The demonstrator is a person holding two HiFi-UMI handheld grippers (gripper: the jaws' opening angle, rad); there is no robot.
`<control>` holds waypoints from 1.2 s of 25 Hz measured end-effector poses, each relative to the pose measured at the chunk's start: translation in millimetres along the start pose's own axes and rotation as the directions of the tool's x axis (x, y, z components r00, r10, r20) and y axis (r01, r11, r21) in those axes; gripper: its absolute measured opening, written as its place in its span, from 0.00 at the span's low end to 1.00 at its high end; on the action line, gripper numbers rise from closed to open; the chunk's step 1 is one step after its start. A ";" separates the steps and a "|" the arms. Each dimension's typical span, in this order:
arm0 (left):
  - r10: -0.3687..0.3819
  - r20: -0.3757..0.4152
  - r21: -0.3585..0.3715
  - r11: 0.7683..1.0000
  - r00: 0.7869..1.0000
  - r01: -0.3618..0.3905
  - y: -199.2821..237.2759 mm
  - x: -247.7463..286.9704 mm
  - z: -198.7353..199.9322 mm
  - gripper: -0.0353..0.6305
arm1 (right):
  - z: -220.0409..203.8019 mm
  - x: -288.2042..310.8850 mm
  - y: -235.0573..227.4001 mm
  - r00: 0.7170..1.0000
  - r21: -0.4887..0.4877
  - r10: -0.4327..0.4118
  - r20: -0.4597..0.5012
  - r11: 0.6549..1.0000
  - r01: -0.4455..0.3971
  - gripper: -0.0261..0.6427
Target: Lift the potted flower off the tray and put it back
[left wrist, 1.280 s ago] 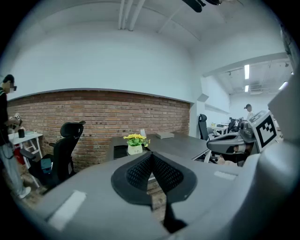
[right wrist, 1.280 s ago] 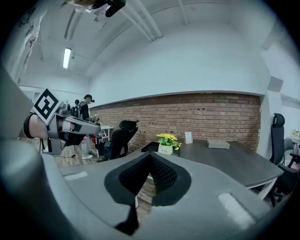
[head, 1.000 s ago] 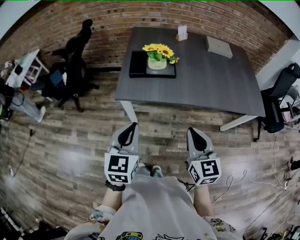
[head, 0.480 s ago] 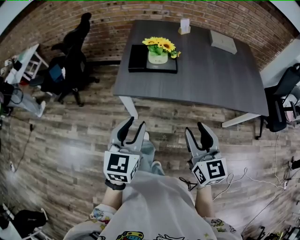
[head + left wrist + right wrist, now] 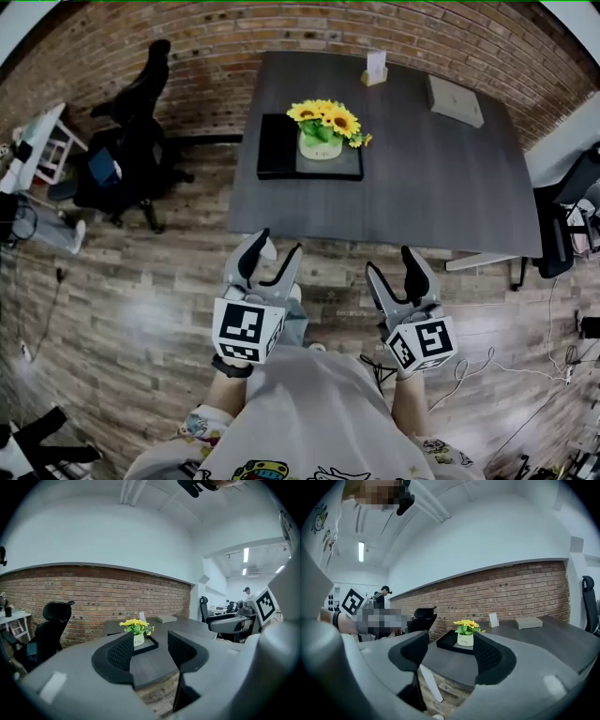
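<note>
A white pot of yellow sunflowers [image 5: 321,133] stands on a black tray [image 5: 281,150] at the left part of a dark grey table [image 5: 441,187]. Both grippers hang over the wooden floor, short of the table's near edge. My left gripper [image 5: 275,255] and right gripper [image 5: 392,264] have just been opening their jaws, which stand apart with nothing between them. In the left gripper view the potted flower [image 5: 136,631] shows far ahead between the jaws of the left gripper [image 5: 149,651]. The right gripper view shows the potted flower [image 5: 466,632] beyond the right gripper [image 5: 452,653].
A black office chair [image 5: 131,141] stands left of the table by the brick wall. A card stand [image 5: 376,67] and a flat box [image 5: 457,98] sit at the table's far side. Another chair [image 5: 572,206] is at the right. Cables [image 5: 487,361] lie on the floor.
Both grippers went from shut to open. The person stepped forward, so the table and flower now sit closer to the grippers.
</note>
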State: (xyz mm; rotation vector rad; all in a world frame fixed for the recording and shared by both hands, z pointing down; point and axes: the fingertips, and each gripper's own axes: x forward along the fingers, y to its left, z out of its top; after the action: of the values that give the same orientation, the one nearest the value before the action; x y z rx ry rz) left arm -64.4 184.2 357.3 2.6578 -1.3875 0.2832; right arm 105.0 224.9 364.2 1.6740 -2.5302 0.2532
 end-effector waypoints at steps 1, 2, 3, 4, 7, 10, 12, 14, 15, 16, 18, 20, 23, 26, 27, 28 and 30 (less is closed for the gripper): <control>-0.001 0.000 0.001 1.000 1.000 0.001 9.7 8.5 3.8 0.41 | 3.2 11.4 -3.0 1.000 -0.002 -0.001 -0.002 1.000 0.001 0.49; -0.003 0.000 0.002 1.000 1.000 0.003 19.2 16.6 7.0 0.42 | 5.8 22.6 -6.0 1.000 -0.003 -0.003 -0.006 1.000 0.003 0.50; -0.004 -0.001 0.003 1.000 1.000 0.004 28.3 24.2 9.9 0.43 | 8.1 33.1 -9.1 1.000 -0.002 -0.007 -0.010 1.000 0.007 0.50; -0.004 0.000 0.004 1.000 1.000 0.004 37.1 31.1 12.8 0.43 | 10.4 42.7 -12.1 1.000 0.000 -0.011 -0.012 1.000 0.011 0.50; 0.000 0.004 0.010 1.000 1.000 0.000 62.7 48.0 20.9 0.45 | 17.1 66.4 -18.3 0.999 0.003 -0.028 -0.015 1.000 0.028 0.52; -0.001 0.005 0.007 1.000 1.000 0.001 84.8 60.7 24.9 0.47 | 20.2 84.6 -21.2 0.999 0.011 -0.038 -0.016 0.999 0.038 0.55; -0.005 0.003 0.004 1.000 1.000 0.005 96.1 66.9 26.0 0.48 | 22.0 94.7 -21.9 0.999 0.011 -0.039 -0.015 0.999 0.039 0.56; -0.013 0.000 0.006 1.000 1.000 0.013 105.3 71.6 26.8 0.49 | 25.1 103.6 -21.8 0.999 0.009 -0.042 -0.010 0.999 0.042 0.57; -0.017 -0.004 0.007 1.000 1.000 0.017 109.1 73.5 26.4 0.49 | 27.2 107.5 -21.5 0.999 0.009 -0.045 -0.007 0.999 0.045 0.58; -0.023 -0.009 0.006 1.000 1.000 0.023 112.2 75.3 25.4 0.49 | 28.6 110.9 -21.3 0.999 0.009 -0.048 -0.005 0.999 0.048 0.59; -0.036 -0.018 0.003 0.999 0.999 0.036 116.2 78.5 22.7 0.50 | 28.5 116.1 -21.1 0.999 0.012 -0.050 -0.007 0.999 0.051 0.60; -0.046 -0.027 -0.005 0.999 0.999 0.046 119.0 81.7 20.3 0.51 | 27.5 120.3 -19.0 0.999 0.011 -0.047 -0.023 0.999 0.047 0.62; -0.054 -0.048 -0.012 0.998 0.997 0.054 121.4 89.2 15.8 0.51 | 27.2 124.7 -21.5 0.998 0.008 -0.050 -0.033 0.999 0.050 0.63; -0.067 -0.065 -0.013 0.998 0.996 0.066 121.4 100.3 11.4 0.52 | 25.2 131.4 -30.5 0.998 0.016 -0.051 -0.032 0.999 0.051 0.64; -0.069 -0.068 -0.012 0.998 0.995 0.068 121.9 104.8 11.1 0.53 | 24.0 134.9 -33.7 0.998 0.018 -0.046 -0.034 0.999 0.047 0.65; -0.069 -0.070 -0.012 0.998 0.995 0.069 122.6 109.9 11.4 0.53 | 23.2 139.1 -37.2 0.999 0.018 -0.039 -0.036 0.999 0.040 0.65; -0.067 -0.072 -0.012 0.998 0.995 0.066 124.6 121.7 12.8 0.53 | 25.0 149.4 -45.7 0.999 0.014 -0.026 -0.037 1.000 0.026 0.67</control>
State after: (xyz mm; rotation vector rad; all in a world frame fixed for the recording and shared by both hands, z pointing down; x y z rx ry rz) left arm -97.3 13.7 375.6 2.6518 -1.2738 0.3606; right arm 88.7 67.6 369.3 1.6901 -2.4848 0.2983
